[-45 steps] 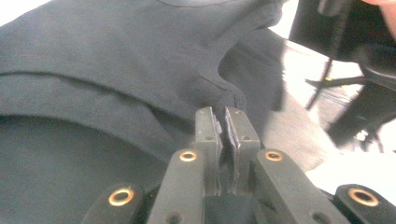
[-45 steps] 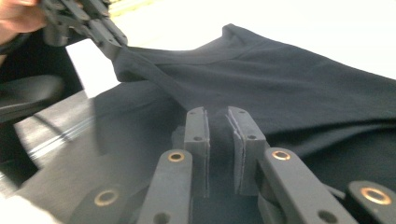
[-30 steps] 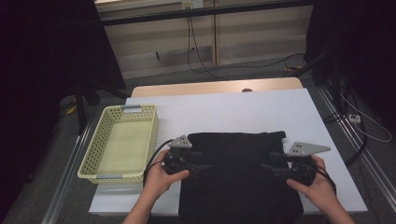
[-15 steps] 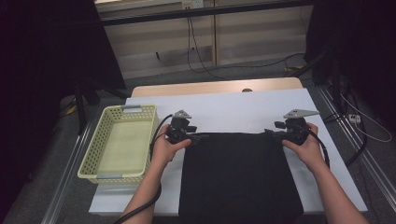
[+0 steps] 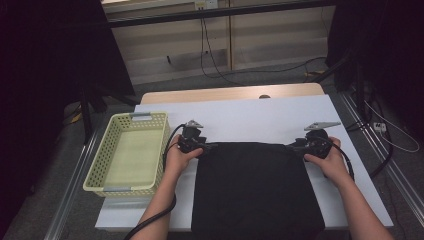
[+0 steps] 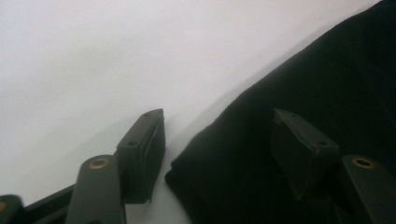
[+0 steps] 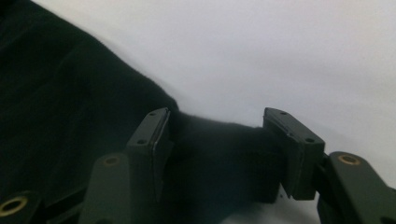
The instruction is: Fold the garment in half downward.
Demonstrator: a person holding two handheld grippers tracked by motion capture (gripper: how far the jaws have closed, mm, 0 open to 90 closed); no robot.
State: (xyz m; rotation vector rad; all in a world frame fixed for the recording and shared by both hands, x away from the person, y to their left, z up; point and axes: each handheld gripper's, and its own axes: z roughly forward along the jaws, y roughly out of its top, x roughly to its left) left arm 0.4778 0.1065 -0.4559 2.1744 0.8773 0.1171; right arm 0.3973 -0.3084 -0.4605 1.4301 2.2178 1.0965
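Two grippers sit at the far corners of the black cloth (image 5: pixel 256 187), and we start from them. In the left gripper view our left gripper (image 6: pixel 219 154) has its jaws spread, having just been closing a little; the cloth's corner lies between them, one pad over the fabric, the other over bare table (image 6: pixel 140 56), neither pressing. In the right gripper view our right gripper (image 7: pixel 217 149) stands about as wide, with a bunched tab of cloth filling the gap; whether the pads bite on it or just flank it, we cannot tell. From above, the left gripper (image 5: pixel 192 142) is at ten o'clock of the cloth and the right gripper (image 5: pixel 312 142) at two o'clock. The cloth lies flat in a tidy rectangle at six o'clock on the table, its near edge hanging over the front. At nine o'clock the yellow basket (image 5: pixel 150 120) stands with nothing in it. We judge the spreading or first fold is done; further folding, and perhaps moving the cloth into the basket, remains.
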